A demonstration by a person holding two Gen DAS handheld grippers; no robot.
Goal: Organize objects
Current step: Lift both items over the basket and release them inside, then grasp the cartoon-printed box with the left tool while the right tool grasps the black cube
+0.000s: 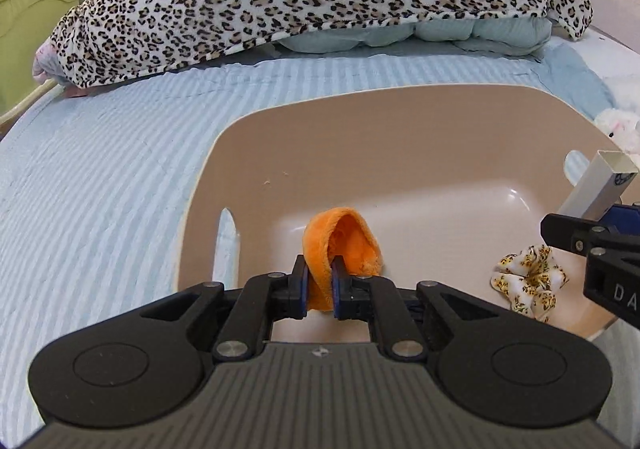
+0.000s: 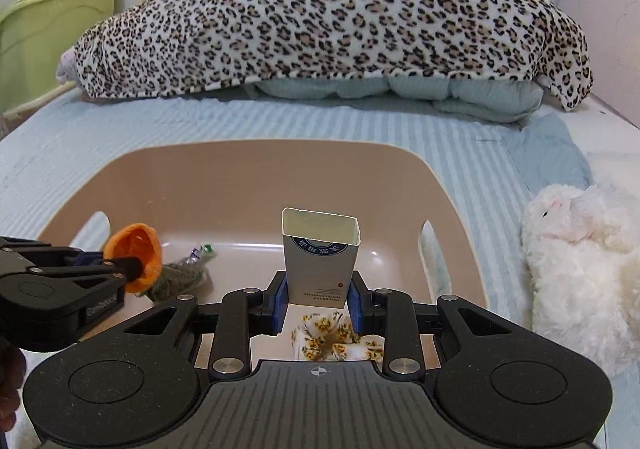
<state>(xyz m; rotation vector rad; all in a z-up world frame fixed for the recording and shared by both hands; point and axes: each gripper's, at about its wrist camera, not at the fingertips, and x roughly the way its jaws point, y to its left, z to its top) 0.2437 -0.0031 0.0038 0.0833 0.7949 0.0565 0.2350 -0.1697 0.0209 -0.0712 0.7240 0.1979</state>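
Observation:
A beige plastic basket (image 1: 360,137) sits on the bed; it also shows in the right wrist view (image 2: 224,169). My left gripper (image 1: 320,285) is shut on an orange plush band (image 1: 344,245) and holds it over the basket's near left part; the band shows in the right wrist view (image 2: 138,249) too. My right gripper (image 2: 318,307) is shut on an open white carton (image 2: 318,261), upright above the basket; the carton shows in the left wrist view (image 1: 596,189). A white floral scrunchie (image 2: 336,337) lies in the basket under the carton, also in the left wrist view (image 1: 528,281). A grey-green bundle (image 2: 180,273) lies in the basket.
A leopard-print blanket (image 2: 332,21) covers pale blue bedding (image 2: 400,93) at the back of the striped blue bed sheet (image 1: 100,189). A white plush toy (image 2: 576,261) lies right of the basket. A green bed frame (image 2: 40,37) stands at the far left.

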